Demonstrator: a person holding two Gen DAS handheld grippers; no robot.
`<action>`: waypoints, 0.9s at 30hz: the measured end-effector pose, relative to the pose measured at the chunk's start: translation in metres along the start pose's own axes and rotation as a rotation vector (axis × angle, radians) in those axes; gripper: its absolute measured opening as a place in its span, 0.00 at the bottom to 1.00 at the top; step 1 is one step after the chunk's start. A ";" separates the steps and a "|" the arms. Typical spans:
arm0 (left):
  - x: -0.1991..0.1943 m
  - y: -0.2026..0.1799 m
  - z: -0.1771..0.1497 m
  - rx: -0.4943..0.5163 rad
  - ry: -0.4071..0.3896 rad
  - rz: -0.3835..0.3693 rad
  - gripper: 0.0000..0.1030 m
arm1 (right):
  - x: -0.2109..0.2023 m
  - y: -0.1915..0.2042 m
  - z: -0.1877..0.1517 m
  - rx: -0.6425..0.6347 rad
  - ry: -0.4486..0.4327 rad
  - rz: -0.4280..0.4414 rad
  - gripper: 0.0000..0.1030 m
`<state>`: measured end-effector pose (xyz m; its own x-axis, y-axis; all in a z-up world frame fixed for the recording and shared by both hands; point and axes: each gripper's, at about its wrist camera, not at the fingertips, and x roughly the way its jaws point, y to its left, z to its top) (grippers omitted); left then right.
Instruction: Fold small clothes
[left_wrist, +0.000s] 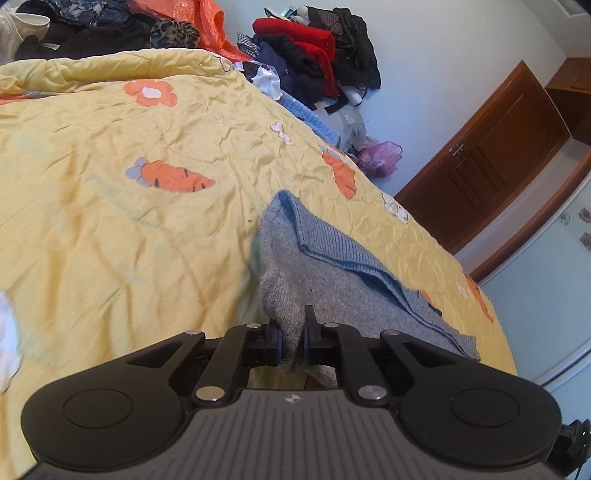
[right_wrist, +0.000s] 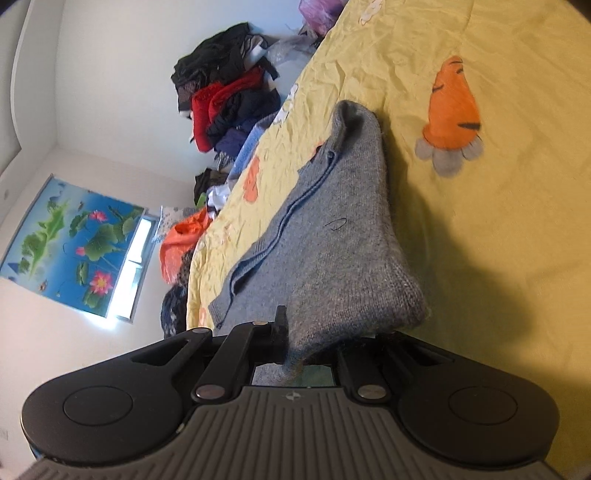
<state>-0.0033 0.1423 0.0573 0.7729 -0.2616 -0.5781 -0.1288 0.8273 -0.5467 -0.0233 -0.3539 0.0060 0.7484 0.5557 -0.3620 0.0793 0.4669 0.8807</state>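
A home bedroom is shown, marked by a bed covered with a wrinkled yellow quilt printed with orange carrots and flowers (left_wrist: 155, 229). Heaped red and black clothes (left_wrist: 317, 55) are piled beside it. A brown panelled wooden door (left_wrist: 491, 155) and a blue lotus-flower wall poster (right_wrist: 74, 240) are seen on pale walls.

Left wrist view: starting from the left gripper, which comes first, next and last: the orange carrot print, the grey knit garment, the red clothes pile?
1. Grey knit garment, pinched in the left gripper.
2. Carrot print, mid-quilt, left.
3. Red clothes pile, far end by the wall.
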 end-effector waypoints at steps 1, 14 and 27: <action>-0.007 0.003 -0.004 -0.001 0.005 0.000 0.09 | -0.006 0.001 -0.006 -0.012 0.014 -0.005 0.14; -0.042 0.041 -0.037 -0.048 0.185 -0.010 0.13 | -0.065 -0.022 -0.047 0.062 0.004 -0.137 0.34; -0.007 0.008 0.031 -0.104 0.077 -0.184 0.68 | -0.030 0.000 0.050 0.043 -0.124 -0.053 0.56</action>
<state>0.0101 0.1660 0.0760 0.7401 -0.4439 -0.5051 -0.0562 0.7077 -0.7043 -0.0125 -0.4047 0.0320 0.8181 0.4401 -0.3701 0.1471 0.4621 0.8745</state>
